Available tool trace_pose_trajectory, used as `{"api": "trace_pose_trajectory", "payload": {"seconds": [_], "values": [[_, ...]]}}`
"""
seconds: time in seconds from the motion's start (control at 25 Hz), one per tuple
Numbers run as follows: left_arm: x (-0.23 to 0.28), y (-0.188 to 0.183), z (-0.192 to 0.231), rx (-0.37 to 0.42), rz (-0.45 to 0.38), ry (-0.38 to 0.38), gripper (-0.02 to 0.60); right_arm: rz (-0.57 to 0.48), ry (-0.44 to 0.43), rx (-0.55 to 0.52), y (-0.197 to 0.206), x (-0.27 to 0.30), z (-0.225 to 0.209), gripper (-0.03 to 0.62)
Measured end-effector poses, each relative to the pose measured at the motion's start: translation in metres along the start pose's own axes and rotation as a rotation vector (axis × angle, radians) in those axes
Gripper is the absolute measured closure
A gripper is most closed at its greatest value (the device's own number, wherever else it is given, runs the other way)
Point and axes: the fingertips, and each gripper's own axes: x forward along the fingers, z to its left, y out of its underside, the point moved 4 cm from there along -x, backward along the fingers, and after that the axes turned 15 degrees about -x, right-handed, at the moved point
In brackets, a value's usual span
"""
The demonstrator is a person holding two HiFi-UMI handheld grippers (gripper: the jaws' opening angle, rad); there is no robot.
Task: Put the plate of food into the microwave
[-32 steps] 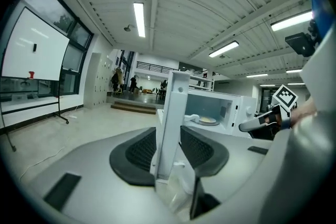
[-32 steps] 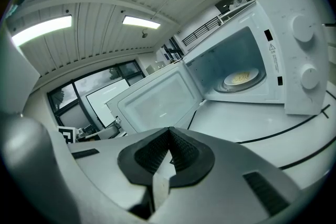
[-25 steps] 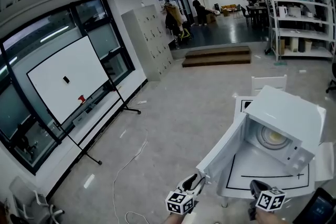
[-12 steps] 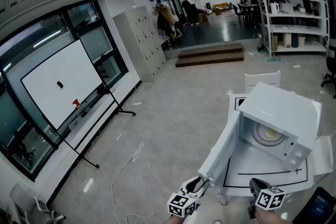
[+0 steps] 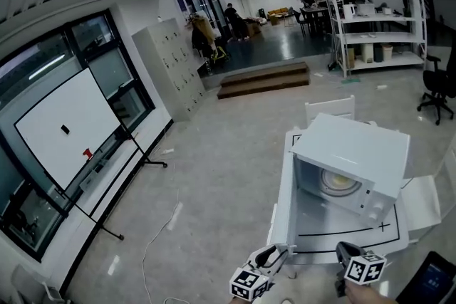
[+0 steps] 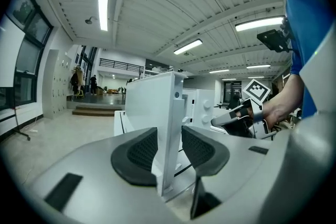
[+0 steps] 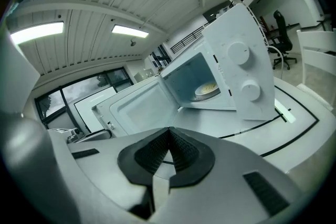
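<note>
White microwave (image 5: 353, 153) sits on a white table (image 5: 342, 223) marked with a black outline, seen from above in the head view. Its door (image 5: 283, 196) is swung wide open toward the near edge. The plate of food (image 5: 339, 182) is already inside, on the floor of the oven. The left gripper (image 5: 273, 253) reaches up to the door's free edge, while the right gripper (image 5: 343, 251) hangs just off the table's near side, apart from the microwave. Across the pale floor stand a whiteboard (image 5: 64, 124), grey lockers (image 5: 171, 64), low steps (image 5: 263, 78) and a metal shelf unit (image 5: 370, 11).

In the left gripper view, the door's edge (image 6: 169, 113) stands upright between the two dark pads (image 6: 137, 152), which pinch it from both sides. Beyond it, a person's hand (image 6: 281, 107) holds the other tool.

In the right gripper view, the two jaws are pressed together with nothing between them. Ahead, the oven (image 7: 239, 65) gapes open, its two round knobs (image 7: 237, 52) facing the camera, and the plate (image 7: 207, 90) with its yellowish food rests within.
</note>
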Motion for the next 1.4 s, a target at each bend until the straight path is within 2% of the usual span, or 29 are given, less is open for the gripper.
{"api": "trace_pose_trajectory", "payload": {"seconds": [0.48, 0.84, 1.12, 1.4], "values": [[0.086, -0.003, -0.063, 0.053, 0.045, 0.168, 0.431, -0.068, 0.113, 0.049, -0.002, -0.047, -0.066, 0.592], [0.136, -0.006, -0.097, 0.075, 0.079, 0.272, 0.431, -0.118, 0.212, 0.094, -0.002, -0.08, -0.092, 0.592], [0.166, -0.011, -0.108, 0.091, 0.102, 0.327, 0.431, -0.145, 0.28, 0.12, -0.002, -0.094, -0.103, 0.592], [0.199, -0.015, -0.118, 0.099, 0.127, 0.348, 0.431, -0.17, 0.331, 0.14, -0.003, -0.104, -0.118, 0.592]]}}
